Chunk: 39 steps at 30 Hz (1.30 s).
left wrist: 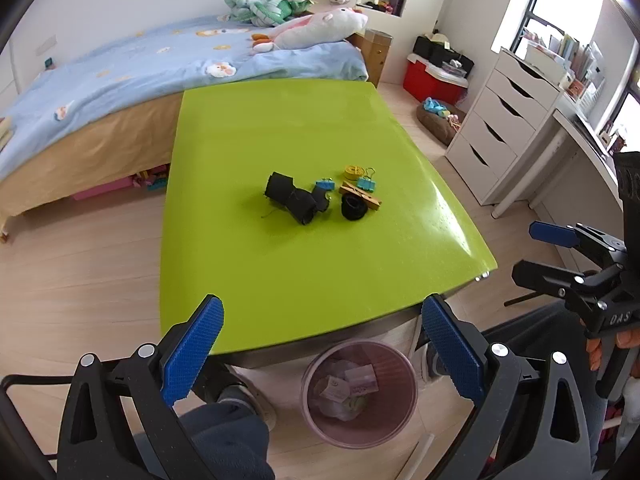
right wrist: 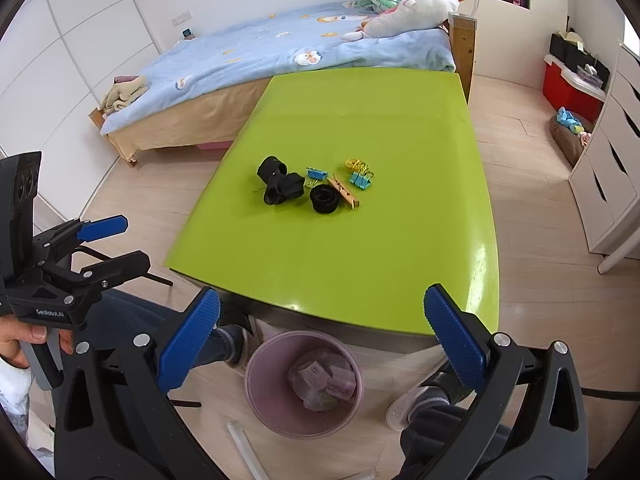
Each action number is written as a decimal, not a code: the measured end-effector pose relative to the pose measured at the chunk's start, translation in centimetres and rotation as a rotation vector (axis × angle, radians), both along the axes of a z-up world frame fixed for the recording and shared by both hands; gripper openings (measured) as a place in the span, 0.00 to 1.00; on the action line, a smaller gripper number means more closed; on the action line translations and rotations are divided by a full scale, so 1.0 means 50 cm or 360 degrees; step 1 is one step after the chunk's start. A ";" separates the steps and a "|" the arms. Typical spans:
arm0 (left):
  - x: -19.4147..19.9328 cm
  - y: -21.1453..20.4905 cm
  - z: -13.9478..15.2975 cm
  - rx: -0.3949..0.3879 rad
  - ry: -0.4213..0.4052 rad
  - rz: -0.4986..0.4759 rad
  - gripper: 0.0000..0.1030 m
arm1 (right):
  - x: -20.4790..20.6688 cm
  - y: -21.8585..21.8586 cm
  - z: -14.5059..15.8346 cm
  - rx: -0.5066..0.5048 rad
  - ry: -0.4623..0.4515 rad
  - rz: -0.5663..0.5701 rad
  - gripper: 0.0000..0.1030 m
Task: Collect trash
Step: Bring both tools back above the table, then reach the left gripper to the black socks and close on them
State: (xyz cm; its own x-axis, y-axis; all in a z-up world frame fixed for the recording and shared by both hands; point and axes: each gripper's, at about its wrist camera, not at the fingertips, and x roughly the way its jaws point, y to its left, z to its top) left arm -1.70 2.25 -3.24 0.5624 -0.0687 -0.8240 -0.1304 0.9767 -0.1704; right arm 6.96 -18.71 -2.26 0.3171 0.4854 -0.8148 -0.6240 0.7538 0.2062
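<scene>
A small heap of clutter lies mid-table on the green table (left wrist: 280, 280): a crumpled black cloth (left wrist: 294, 198) (right wrist: 278, 184), a black ring-shaped roll (left wrist: 354, 208) (right wrist: 324, 199), a wooden clothespin (left wrist: 362, 196) (right wrist: 345, 192), two blue binder clips (left wrist: 366, 184) (right wrist: 360, 179) and a yellow coil (left wrist: 352, 171) (right wrist: 354, 165). A pink bin (left wrist: 360, 394) (right wrist: 304, 384) with paper scraps stands on the floor below the near edge. My left gripper (left wrist: 322, 348) and right gripper (right wrist: 322, 340) are both open and empty, held above the near edge and the bin.
A bed (left wrist: 120, 92) with blue bedding and plush toys stands beyond the table. A white drawer unit (left wrist: 500, 120) and desk are at the right. A red box (left wrist: 432, 76) and a pet cushion sit on the floor. The person's feet are beside the bin.
</scene>
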 end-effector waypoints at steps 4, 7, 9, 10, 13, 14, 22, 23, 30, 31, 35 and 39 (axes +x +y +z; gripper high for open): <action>0.049 0.023 -0.002 -0.0020 0.0023 0.0044 0.93 | 0.024 0.018 0.000 -0.0008 -0.0005 0.0012 0.97; 0.088 0.038 -0.007 -0.0037 0.0055 0.0074 0.93 | 0.038 0.029 0.001 -0.0018 -0.0013 0.0019 0.97; 0.119 0.048 -0.014 -0.0048 0.0088 0.0094 0.93 | 0.046 0.035 0.001 -0.0024 -0.0015 0.0022 0.97; 0.133 0.052 -0.018 -0.0060 0.0101 0.0095 0.93 | 0.050 0.038 0.000 -0.0028 -0.0015 0.0024 0.97; 0.173 0.062 -0.030 -0.0067 0.0145 0.0122 0.93 | 0.058 0.042 -0.004 -0.0030 -0.0006 0.0027 0.97; 0.190 0.067 -0.037 -0.0083 0.0165 0.0134 0.93 | 0.059 0.043 -0.005 -0.0032 -0.0002 0.0026 0.97; 0.290 0.101 -0.097 -0.0191 0.0346 0.0273 0.93 | 0.063 0.048 -0.022 -0.0045 0.0030 0.0034 0.97; 0.300 0.107 -0.108 -0.0214 0.0372 0.0295 0.93 | 0.065 0.048 -0.024 -0.0047 0.0032 0.0033 0.97; 0.342 0.137 -0.181 -0.0318 0.0549 0.0501 0.93 | 0.070 0.041 -0.041 -0.0061 0.0061 0.0027 0.97; 0.344 0.139 -0.187 -0.0321 0.0556 0.0517 0.93 | 0.071 0.040 -0.044 -0.0065 0.0066 0.0026 0.97; 0.352 0.139 -0.206 -0.0357 0.0592 0.0562 0.91 | 0.076 0.033 -0.054 -0.0074 0.0086 0.0013 0.97; 0.352 0.141 -0.223 -0.0387 0.0622 0.0590 0.74 | 0.079 0.030 -0.060 -0.0076 0.0096 0.0007 0.97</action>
